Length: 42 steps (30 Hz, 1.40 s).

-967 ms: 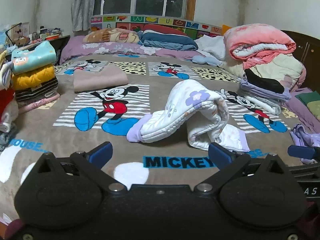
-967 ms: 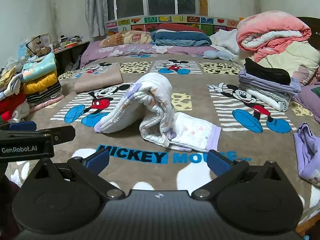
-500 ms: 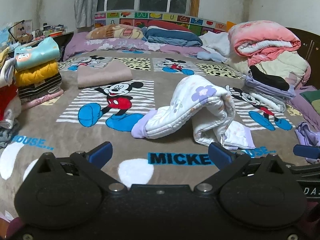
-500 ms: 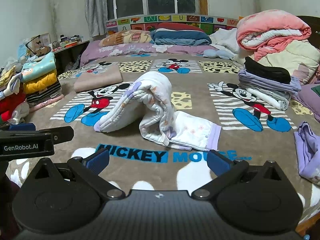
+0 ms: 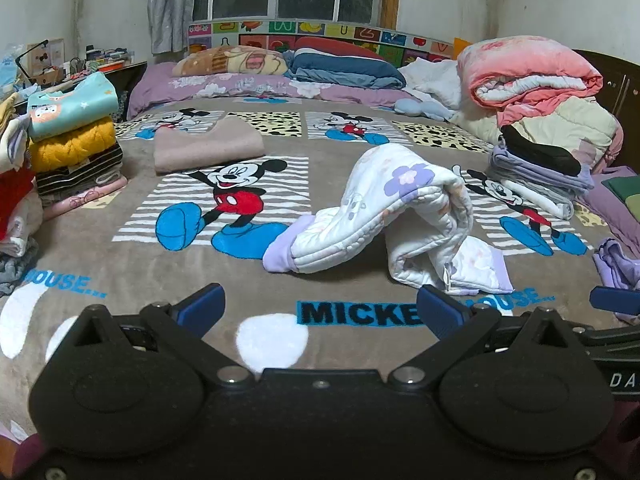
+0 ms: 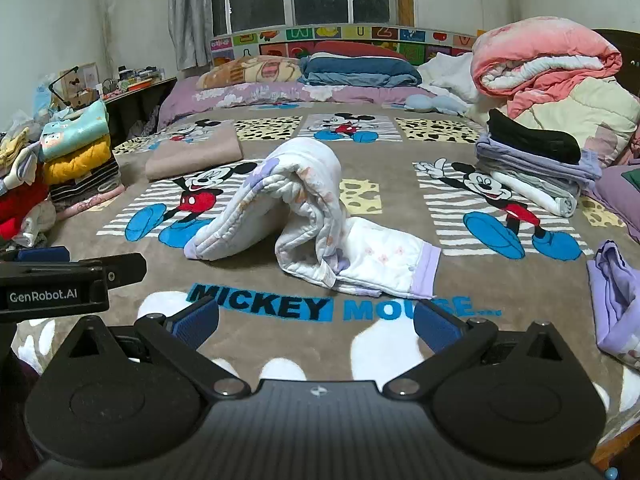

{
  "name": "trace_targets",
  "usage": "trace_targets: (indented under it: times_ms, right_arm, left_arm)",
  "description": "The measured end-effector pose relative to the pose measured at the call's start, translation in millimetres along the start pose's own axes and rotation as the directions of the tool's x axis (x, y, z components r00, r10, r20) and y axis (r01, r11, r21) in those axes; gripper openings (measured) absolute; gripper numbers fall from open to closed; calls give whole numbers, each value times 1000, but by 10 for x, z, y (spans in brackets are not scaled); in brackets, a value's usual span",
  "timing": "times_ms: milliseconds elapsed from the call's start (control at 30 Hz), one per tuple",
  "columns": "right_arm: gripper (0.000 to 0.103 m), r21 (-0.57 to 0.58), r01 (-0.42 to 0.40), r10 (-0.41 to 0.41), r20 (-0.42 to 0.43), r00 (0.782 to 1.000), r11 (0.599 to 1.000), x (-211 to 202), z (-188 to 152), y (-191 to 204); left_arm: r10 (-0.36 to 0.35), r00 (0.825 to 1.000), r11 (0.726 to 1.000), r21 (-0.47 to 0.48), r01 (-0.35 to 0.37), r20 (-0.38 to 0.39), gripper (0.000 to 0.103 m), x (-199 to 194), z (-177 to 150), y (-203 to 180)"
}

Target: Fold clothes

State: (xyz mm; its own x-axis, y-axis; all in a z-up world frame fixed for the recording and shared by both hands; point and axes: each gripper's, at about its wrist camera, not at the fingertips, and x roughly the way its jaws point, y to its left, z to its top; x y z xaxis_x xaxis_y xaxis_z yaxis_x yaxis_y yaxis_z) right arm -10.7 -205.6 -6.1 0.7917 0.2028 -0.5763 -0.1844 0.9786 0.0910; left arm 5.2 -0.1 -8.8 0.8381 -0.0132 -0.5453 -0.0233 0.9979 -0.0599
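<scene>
1. White quilted garment with lilac flower print and lilac cuffs: lies humped in an arch at the centre of the frame on the brown Mickey Mouse blanket; both ends rest on the blanket, the middle stands raised.
2. Left gripper: bottom centre of the left wrist view, blue-padded fingers spread wide apart, nothing between them. The garment lies beyond the fingertips, toward the right-hand finger, not touching it.
3. Right gripper: bottom centre of the right wrist view, fingers likewise wide apart and holding nothing. The same garment lies ahead of the fingertips at frame centre, apart from them, just above the "MICKEY MOUSE" lettering.
4. Folded beige cloth: upper left of centre, flat on the blanket, well apart from the garment.
5. Stack of folded clothes, teal over yellow over striped: left edge.
6. Stack of lilac and white folded clothes topped by a black piece: right of centre.
7. Crumpled lilac cloth: right edge of the right wrist view.
8. Pink rolled quilt: upper right.
</scene>
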Motion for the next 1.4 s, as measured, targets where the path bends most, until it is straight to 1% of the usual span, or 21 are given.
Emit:
trace_targets:
  times_ms: [833,1200,1333,1400]
  right_arm:
    - [103,-2,1,-1,-8,1000,1000,33,2,-7]
    - [103,17,-4,4,-24,1000,1000,152,4,-111]
    - [103,27,-9,10,-34,999,1000,239,10,-155]
    - [103,34,-18,19,-37,999,999,296,10,-189]
  left_arm:
    - [-10,1000,1000,-23,10,3,103,58,-7,24]
    - [-32,999,996,-80,31,-13,103,226,-30,48]
    - [-26,1000,996,-83,25,-15,103,312,-55,38]
    - [-36,999,995,-89,34,-16,103,366,-78,44]
